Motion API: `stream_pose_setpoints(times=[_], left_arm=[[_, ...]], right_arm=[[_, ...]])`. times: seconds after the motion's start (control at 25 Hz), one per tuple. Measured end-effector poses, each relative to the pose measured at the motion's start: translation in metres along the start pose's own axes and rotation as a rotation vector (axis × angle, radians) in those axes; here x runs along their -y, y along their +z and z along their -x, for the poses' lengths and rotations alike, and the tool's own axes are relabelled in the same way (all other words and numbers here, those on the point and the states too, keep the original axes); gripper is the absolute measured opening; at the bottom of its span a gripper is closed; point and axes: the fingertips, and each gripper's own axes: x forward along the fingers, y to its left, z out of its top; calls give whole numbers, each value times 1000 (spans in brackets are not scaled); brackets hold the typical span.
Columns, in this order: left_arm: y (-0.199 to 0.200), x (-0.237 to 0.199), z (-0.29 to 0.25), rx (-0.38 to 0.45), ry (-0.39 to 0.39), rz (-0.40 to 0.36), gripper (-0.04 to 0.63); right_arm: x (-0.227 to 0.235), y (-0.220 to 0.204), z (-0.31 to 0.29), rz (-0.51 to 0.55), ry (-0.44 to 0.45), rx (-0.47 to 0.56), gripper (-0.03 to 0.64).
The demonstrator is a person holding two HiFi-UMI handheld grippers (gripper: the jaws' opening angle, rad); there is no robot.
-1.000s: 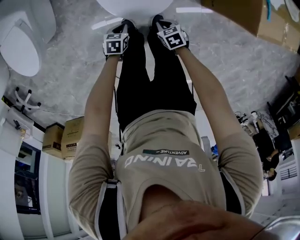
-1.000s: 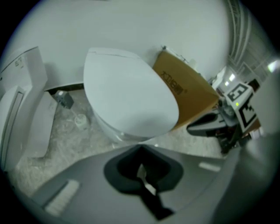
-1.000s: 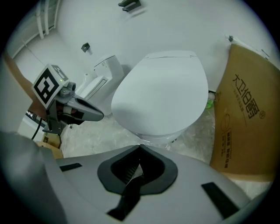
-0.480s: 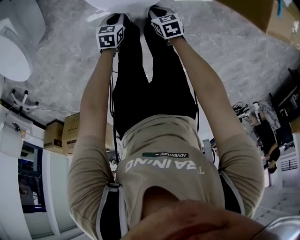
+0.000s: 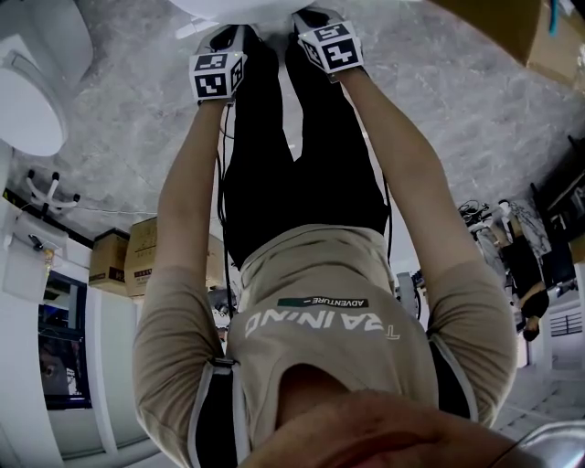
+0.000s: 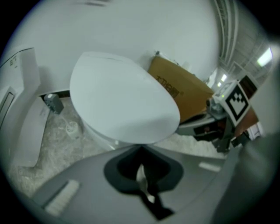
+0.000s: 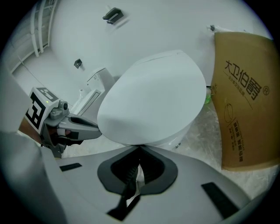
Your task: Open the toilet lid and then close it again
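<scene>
The white toilet lid (image 6: 122,105) lies closed on the bowl and fills the middle of both gripper views (image 7: 153,100). In the head view only the toilet's front edge (image 5: 265,7) shows at the top. My left gripper (image 6: 140,148) is shut, its tips right at the lid's front rim. My right gripper (image 7: 140,148) is shut too, tips at the same rim beside it. Whether either touches the rim I cannot tell. Both marker cubes show side by side in the head view, left gripper (image 5: 227,37) and right gripper (image 5: 309,20), jaw tips hidden there.
A tall brown cardboard box (image 7: 245,96) leans on the wall right of the toilet (image 6: 183,92). A second white toilet (image 5: 32,91) stands to the left. Small cardboard boxes (image 5: 128,260) sit behind the person. The floor is grey marble (image 5: 457,110).
Both grippers have crept a little further forward toward the toilet's front edge. The lid has stayed closed.
</scene>
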Motion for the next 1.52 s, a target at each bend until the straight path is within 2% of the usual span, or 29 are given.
stream_pose_setpoints(times=[0.48,0.76,1.16,1.52], left_arm=[[4,0,9,-21,-20,-29,3],[16,3,29,-28,-33,-34,3],[57,17,79,-21,-47,-32,3],[104,31,128,27,-57,-78,3]], right_arm=[[-8,7,6,79,45,24,11],[-20,20,24,62,49,49,11],[-41,60,74,59,54,84,11],[-59,107,125,53,30,109,11]])
